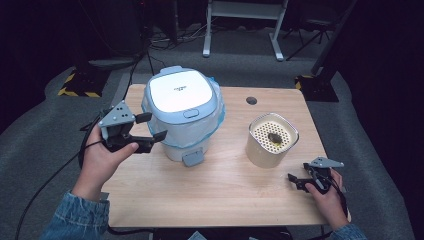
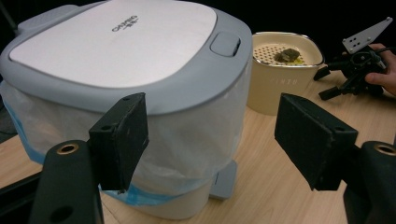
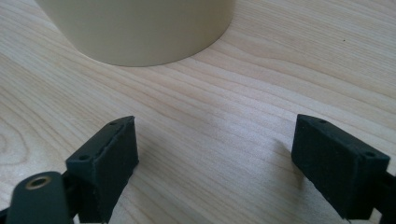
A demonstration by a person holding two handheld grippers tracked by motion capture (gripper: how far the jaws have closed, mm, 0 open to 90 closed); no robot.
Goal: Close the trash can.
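Observation:
A white bin [image 1: 182,115] with a grey-blue lid and a translucent liner bag stands shut at the table's back left. My left gripper [image 1: 151,127] hovers open just left of it, and in the left gripper view the bin [image 2: 140,70] looms close beyond the spread left gripper [image 2: 215,140]. A cream container [image 1: 272,140] with a perforated insert holds a dark lump [image 1: 274,137]. My right gripper [image 1: 296,181] rests open low near the table's front right. In the right gripper view the right gripper [image 3: 215,163] has bare wood between its jaws and the container's base [image 3: 140,28] ahead.
A grey foot pedal [image 1: 192,158] sticks out at the bin's front. The wooden table [image 1: 210,195] has a round cable hole [image 1: 251,100] near its back edge. White desk legs [image 1: 206,30] and cables lie on the floor beyond.

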